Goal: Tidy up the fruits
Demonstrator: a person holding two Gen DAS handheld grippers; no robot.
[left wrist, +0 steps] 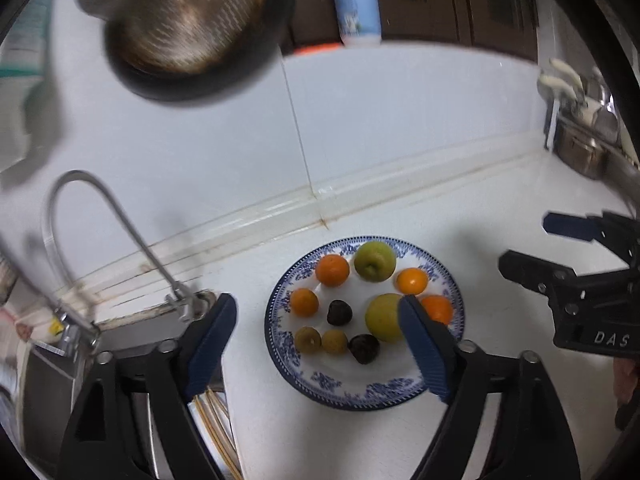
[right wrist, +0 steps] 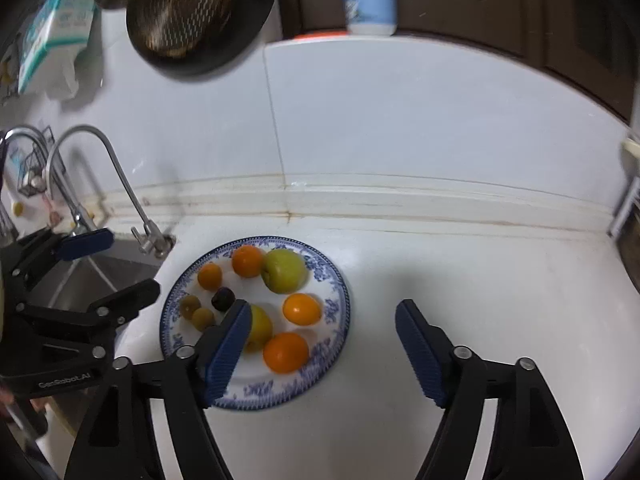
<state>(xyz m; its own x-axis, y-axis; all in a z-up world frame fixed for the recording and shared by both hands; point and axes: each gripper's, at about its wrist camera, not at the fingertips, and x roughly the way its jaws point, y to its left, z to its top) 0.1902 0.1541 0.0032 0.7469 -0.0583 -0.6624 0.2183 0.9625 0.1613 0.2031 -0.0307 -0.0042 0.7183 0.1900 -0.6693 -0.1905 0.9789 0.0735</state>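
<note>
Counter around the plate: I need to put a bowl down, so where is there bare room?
The widest free patch is the white counter right of the plate, up to the wall ledge. The strip in front of the plate is also bare. Left is tight: the sink and the tap sit close. The plate itself is crowded with fruit.

White tiled wall (right wrist: 400, 120), white counter (right wrist: 480, 280)
</note>
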